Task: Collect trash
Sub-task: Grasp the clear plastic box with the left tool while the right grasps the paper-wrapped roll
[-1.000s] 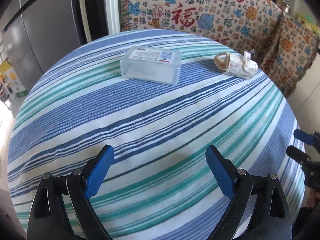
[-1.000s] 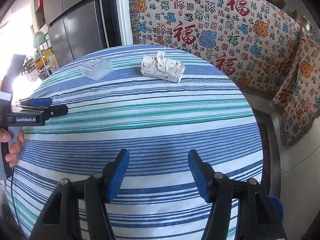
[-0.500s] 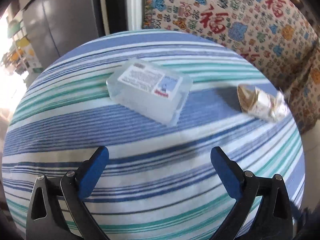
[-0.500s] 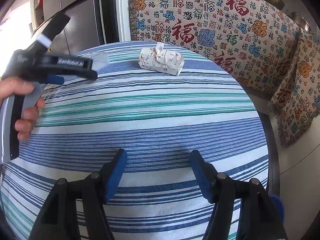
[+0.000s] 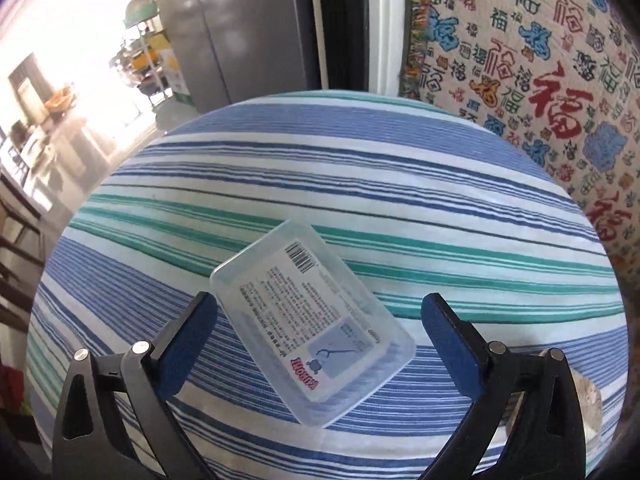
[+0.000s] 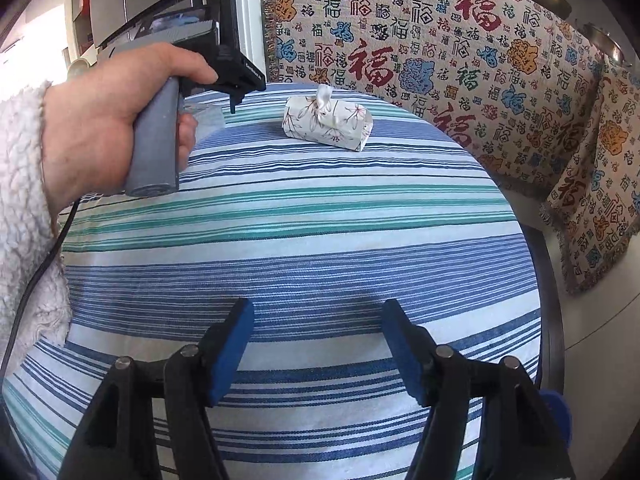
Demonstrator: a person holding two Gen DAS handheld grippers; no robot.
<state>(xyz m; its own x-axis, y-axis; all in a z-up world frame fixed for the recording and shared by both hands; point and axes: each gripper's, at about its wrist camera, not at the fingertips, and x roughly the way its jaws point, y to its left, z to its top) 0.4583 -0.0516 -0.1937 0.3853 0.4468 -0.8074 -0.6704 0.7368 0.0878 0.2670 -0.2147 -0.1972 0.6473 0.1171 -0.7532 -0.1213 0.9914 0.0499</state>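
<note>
The clear plastic box (image 5: 312,326) lay slantwise on the striped desk (image 5: 360,184) near its far left edge, between the wide-open left claw (image 5: 318,332), whose jaws weren't touching it. Tissue pack (image 6: 327,122) sat near the far edge. Right claw (image 6: 318,354) hung partly open, empty.

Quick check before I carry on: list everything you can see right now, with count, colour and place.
clear plastic box: one, see-through with a white printed label, on the tablecloth between the open left fingers, not gripped
tissue pack: one, white floral, far side of the table
tablecloth: one, blue, teal and white stripes, covering the table
patterned throw: cream with red and blue characters, behind the table
fridge: one, grey, back left
left gripper: black, blue pads, open, just widened
right gripper: black, blue pads, open over bare cloth
hand: one, fleecy white sleeve, holding the left gripper's handle
</note>
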